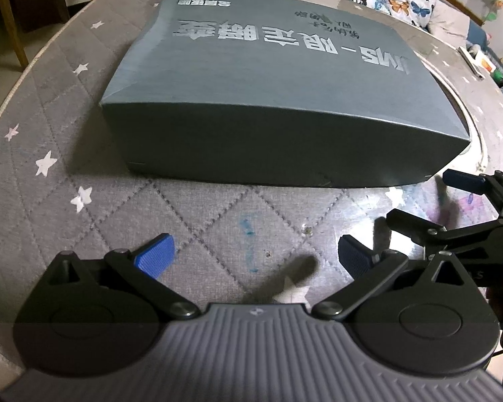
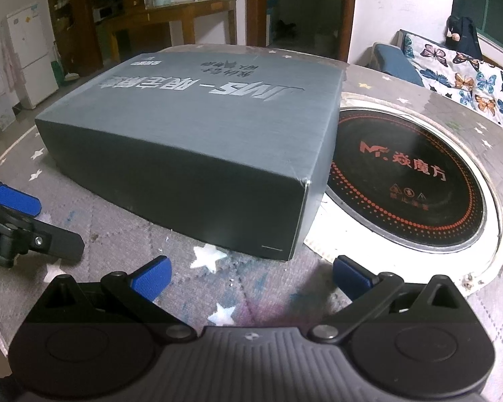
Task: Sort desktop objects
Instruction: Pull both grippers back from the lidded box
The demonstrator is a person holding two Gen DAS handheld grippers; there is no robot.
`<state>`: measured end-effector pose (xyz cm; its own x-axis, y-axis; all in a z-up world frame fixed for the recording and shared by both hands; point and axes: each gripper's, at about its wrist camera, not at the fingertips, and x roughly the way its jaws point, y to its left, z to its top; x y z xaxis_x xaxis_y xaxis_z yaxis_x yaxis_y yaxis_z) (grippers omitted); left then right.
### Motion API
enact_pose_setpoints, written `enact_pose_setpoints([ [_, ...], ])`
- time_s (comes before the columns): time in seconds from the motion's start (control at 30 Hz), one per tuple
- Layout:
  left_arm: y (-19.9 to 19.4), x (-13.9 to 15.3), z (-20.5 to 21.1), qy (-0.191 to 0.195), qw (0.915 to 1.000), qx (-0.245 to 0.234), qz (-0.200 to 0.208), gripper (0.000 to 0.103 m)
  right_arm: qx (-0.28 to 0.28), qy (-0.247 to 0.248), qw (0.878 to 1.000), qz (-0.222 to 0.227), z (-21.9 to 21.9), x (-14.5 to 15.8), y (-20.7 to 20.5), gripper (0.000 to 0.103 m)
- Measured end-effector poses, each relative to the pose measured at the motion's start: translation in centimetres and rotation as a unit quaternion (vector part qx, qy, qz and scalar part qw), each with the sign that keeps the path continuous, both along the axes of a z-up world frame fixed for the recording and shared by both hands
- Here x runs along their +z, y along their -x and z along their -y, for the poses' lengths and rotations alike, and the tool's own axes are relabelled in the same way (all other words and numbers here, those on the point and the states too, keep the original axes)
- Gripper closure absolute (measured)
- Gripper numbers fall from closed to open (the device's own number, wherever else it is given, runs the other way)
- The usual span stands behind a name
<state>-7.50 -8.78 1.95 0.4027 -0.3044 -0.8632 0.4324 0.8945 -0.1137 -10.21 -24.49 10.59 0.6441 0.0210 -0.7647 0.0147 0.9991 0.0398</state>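
Our left gripper (image 1: 255, 251) and right gripper (image 2: 251, 273) gape empty; the box (image 1: 268, 77), mid-frame, looks stiff, light cardboard, best clasped by its side walls.

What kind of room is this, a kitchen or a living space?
Probably a home living and dining room: a round table with a built-in black induction hob, a white fridge by the wall, and a sofa with a butterfly-print cover.

The box (image 2: 198, 127) hides the left edge of the induction plate (image 2: 409, 177); the box's upside-down lettering at the top is perhaps too blurred to read.
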Motion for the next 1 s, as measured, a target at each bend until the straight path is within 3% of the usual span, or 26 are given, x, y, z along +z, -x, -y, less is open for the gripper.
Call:
enact_pose_setpoints([
  [0.43, 0.7, -1.1, 2.4, -0.053, 0.9983, -0.004, 0.023, 0.0, -0.002, 0.004, 1.0, 0.008, -0.1, -0.3, 0.3, 0.0],
  [1.0, 2.4, -1.7, 6.3, -0.061, 0.9979, 0.007, 0.021, 0.0, -0.005, 0.006, 1.0, 0.004, -0.1, -0.2, 0.3, 0.0],
])
